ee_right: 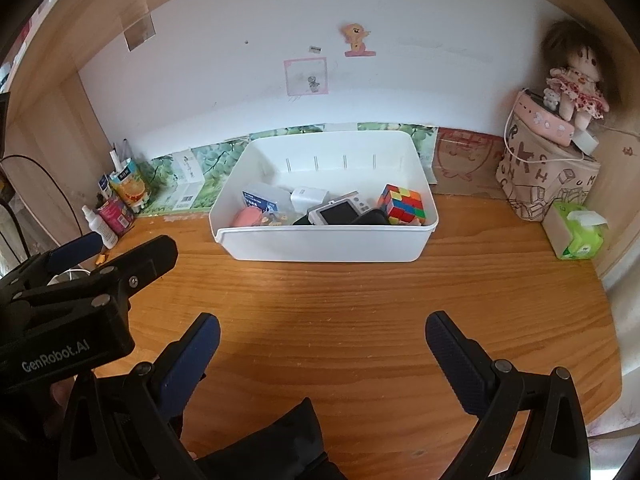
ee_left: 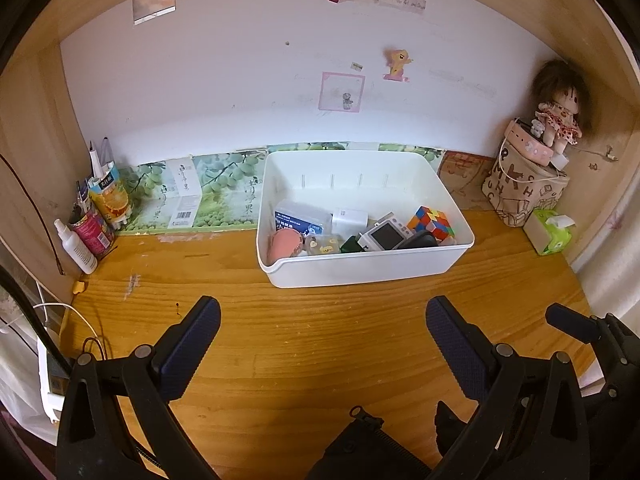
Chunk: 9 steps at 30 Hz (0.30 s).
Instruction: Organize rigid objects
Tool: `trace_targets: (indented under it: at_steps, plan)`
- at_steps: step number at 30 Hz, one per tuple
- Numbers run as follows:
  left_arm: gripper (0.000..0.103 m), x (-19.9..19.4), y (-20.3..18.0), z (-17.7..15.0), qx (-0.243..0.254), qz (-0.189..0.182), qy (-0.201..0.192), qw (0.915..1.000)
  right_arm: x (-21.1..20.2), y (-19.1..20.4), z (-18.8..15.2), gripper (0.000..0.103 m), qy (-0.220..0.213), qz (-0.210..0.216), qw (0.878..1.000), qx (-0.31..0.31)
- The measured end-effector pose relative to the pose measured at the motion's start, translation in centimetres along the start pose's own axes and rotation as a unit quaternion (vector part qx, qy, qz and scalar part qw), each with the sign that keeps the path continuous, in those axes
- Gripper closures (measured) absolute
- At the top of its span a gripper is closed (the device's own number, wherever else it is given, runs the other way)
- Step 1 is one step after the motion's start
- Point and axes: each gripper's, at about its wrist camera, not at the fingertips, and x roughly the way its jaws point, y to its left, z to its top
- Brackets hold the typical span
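A white plastic bin (ee_left: 360, 268) (ee_right: 324, 246) stands on the wooden desk near the back wall. Inside lie a colourful puzzle cube (ee_left: 432, 220) (ee_right: 402, 204), a small silver camera (ee_left: 384, 236) (ee_right: 336, 210), a white charger block (ee_left: 350, 218) (ee_right: 308, 198), a blue-labelled clear box (ee_left: 296, 220) (ee_right: 258, 200), a pink round item (ee_left: 284, 244) (ee_right: 248, 216) and a black object (ee_left: 418, 240) (ee_right: 370, 216). My left gripper (ee_left: 322, 322) hovers open over bare desk in front of the bin. My right gripper (ee_right: 322, 336) is open too, beside it, holding nothing.
At the back left stand a spray bottle (ee_left: 76, 246), cans and a juice carton (ee_left: 108, 200). At the back right sit a patterned bag (ee_right: 548, 176) with a doll (ee_right: 576, 84) on top and a green tissue pack (ee_right: 576, 232). White cables hang off the left desk edge.
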Motion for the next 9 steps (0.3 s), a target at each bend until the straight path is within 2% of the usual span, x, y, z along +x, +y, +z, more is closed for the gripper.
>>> trace_targets:
  at_steps: [9]
  plan:
    - [0.001,-0.27,0.22,-0.16,-0.003,0.004,-0.004,1.0000,-0.36,0.21,-0.08,0.000,-0.003,0.001,1.000,-0.010]
